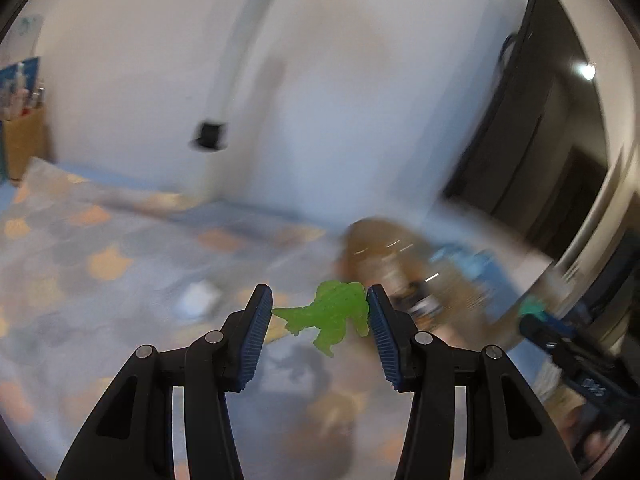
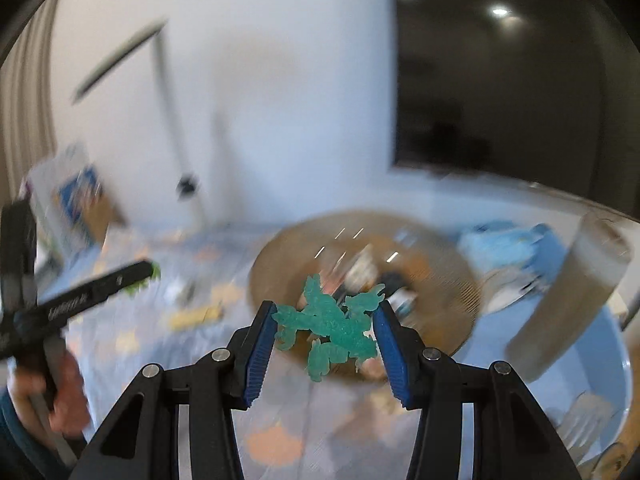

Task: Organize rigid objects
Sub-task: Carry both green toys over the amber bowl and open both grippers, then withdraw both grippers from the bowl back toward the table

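The left gripper is clenched on a green figure, pinched by its thin ends between the blue pads, well up off the patterned sheet below. The right gripper grips a teal figure the same way, clear of the surface, with a round woven basket just ahead of and below its fingertips. In the left view the basket sits ahead and to the right of the gripper.

Both figures are flat, spiky and caught only at their tips, so the hold looks thin. A quick swing, and the blur suggests the hands are travelling fast, could pivot a figure between the pads or flick it out onto the sheet short of the basket. The grippers are also close: the left one shows to the left of the right gripper, so converging on the basket together risks a knock that jars a figure loose. Letting go from too high might bounce a figure off the things already in the basket.
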`<state>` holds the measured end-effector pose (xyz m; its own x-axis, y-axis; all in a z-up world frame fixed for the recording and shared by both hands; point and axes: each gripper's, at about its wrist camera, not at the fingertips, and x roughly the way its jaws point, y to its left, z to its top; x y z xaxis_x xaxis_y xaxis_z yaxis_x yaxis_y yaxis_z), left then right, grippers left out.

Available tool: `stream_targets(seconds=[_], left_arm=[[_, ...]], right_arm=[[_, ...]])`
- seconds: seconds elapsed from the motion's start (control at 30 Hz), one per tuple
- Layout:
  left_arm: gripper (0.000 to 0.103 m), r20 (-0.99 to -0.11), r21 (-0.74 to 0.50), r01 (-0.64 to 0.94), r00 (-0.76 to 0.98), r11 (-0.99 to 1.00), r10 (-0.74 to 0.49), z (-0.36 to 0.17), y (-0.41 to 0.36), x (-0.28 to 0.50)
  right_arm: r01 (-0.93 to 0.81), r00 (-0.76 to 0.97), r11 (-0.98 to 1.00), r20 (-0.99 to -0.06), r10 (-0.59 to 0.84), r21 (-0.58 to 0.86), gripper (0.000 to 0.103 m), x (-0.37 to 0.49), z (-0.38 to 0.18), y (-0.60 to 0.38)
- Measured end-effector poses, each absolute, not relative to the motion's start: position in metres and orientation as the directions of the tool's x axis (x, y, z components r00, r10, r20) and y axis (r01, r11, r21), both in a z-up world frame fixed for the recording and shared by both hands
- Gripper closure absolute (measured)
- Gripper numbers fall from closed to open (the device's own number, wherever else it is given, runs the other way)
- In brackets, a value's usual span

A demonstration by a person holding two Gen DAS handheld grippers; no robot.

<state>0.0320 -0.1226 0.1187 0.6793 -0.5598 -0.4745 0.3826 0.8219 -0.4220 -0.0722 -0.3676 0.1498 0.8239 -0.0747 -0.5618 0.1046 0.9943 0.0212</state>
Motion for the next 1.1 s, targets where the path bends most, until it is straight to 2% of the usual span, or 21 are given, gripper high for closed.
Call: stream_targets(seconds=[0.13, 0.37, 0.47, 0.53, 0.57, 0.6, 0.73, 0.9, 1.1], left_arm=[[0.057, -0.461, -0.448, 0.412, 0.654, 0.794, -0.600, 0.124, -0.166, 0.035], [0.057, -0.523, -0.500, 0.381, 0.583, 0.778, -0.622, 0.096, -0.208, 0.055], [0.056, -0.529, -0.511, 0.371, 0.575, 0.776, -0.624, 0.089, -0.215, 0.063], [0.042, -0.535, -0.510, 0.370, 0.570, 0.777, -0.623, 0.087, -0.216, 0.065], [0.027, -0.541, -0.506, 0.363, 0.573, 0.782, -0.616, 0.086, -0.213, 0.065], [0.023, -0.536, -0.503, 0.360, 0.582, 0.785, -0.611, 0.088, -0.209, 0.064], [0.023, -0.529, -0.449, 0.368, 0.625, 0.815, -0.574, 0.099, -0.184, 0.055], [0.023, -0.502, -0.446, 0.323, 0.682, 0.835, -0.532, 0.118, -0.129, 0.044], [0.023, -0.471, -0.365, 0.256, 0.778, 0.895, -0.415, 0.139, -0.068, 0.013]], right_arm=[[0.153, 0.816, 0.986, -0.571, -0.091, 0.061, 0.054, -0.059, 0.161, -0.389], [0.190, 0.746, 0.979, -0.659, -0.093, 0.077, 0.055, -0.037, 0.132, -0.405], [0.183, 0.746, 0.979, -0.661, -0.081, 0.087, 0.055, -0.034, 0.129, -0.412], [0.173, 0.754, 0.981, -0.653, -0.073, 0.090, 0.048, -0.031, 0.130, -0.415], [0.172, 0.757, 0.980, -0.650, -0.069, 0.096, 0.045, -0.029, 0.130, -0.416], [0.174, 0.762, 0.979, -0.645, -0.065, 0.106, 0.045, -0.031, 0.130, -0.418], [0.176, 0.766, 0.975, -0.640, -0.052, 0.132, 0.045, -0.039, 0.132, -0.418], [0.144, 0.779, 0.975, -0.626, -0.005, 0.171, 0.045, -0.052, 0.142, -0.401], [0.059, 0.791, 0.991, -0.611, 0.025, 0.118, 0.045, -0.062, 0.153, -0.348]])
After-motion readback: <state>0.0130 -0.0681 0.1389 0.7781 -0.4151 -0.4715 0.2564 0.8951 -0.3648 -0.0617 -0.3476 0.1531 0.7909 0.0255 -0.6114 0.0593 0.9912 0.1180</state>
